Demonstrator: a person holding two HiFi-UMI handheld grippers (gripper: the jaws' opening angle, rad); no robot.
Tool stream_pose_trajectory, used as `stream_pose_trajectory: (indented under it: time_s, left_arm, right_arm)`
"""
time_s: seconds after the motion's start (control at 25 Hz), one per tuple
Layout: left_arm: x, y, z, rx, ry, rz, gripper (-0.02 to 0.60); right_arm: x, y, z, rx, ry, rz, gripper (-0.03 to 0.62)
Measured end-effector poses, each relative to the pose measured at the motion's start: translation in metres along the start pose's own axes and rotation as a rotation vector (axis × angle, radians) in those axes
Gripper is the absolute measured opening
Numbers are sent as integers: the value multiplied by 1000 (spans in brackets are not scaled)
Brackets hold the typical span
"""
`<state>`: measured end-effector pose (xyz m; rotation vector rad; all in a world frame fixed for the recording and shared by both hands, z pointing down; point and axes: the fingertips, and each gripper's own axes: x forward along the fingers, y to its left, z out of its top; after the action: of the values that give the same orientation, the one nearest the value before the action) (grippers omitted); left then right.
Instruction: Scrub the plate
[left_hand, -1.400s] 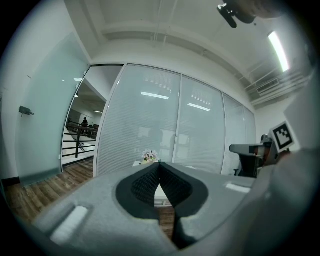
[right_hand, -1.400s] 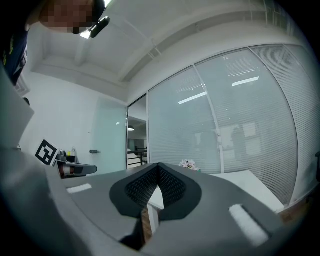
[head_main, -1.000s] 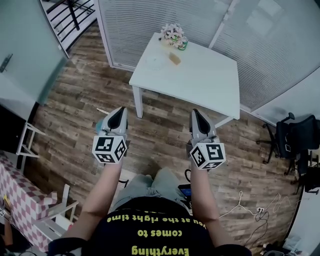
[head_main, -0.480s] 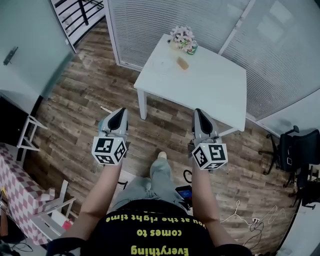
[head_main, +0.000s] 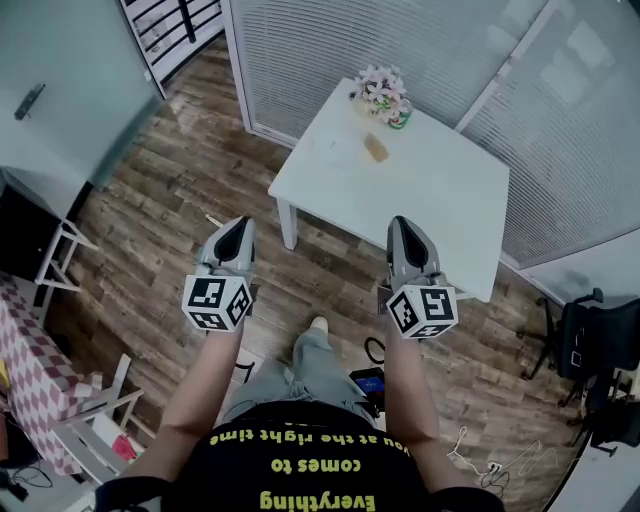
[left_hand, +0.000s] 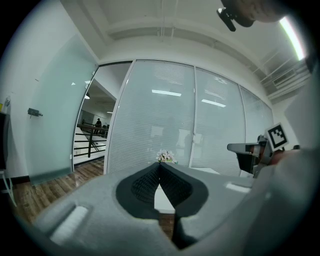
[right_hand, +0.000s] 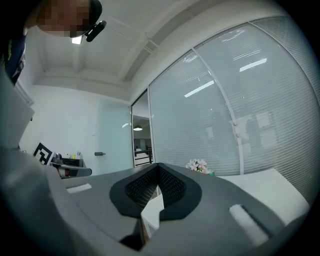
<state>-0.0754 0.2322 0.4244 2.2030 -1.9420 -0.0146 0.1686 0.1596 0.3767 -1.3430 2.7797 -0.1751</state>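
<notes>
Plainly, left gripper (head_main: 236, 225) and right gripper (head_main: 402, 224) are both closed, empty; the shirt (head_main: 300, 465) reads "Everything comes to… at the right time".

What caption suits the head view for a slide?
Shut left gripper and shut right gripper face a white table with flowers.

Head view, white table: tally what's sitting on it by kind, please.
Flower bunch: 1
Brown sponge: 1
Pale plate, faint against the tabletop: 1
Total: 3
</notes>
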Motion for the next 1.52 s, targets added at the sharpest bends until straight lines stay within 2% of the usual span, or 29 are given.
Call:
stream_pose_trajectory:
  time_s: [0.68,1.52]
  left_arm:
    - [95,4,23,-1,-38,76,0]
    - [140,-8,24,16,-26,107,0]
  right_arm:
    - [83,-66,16,-16,-8,80,6]
    - [111,-109,14,1,1,131,6]
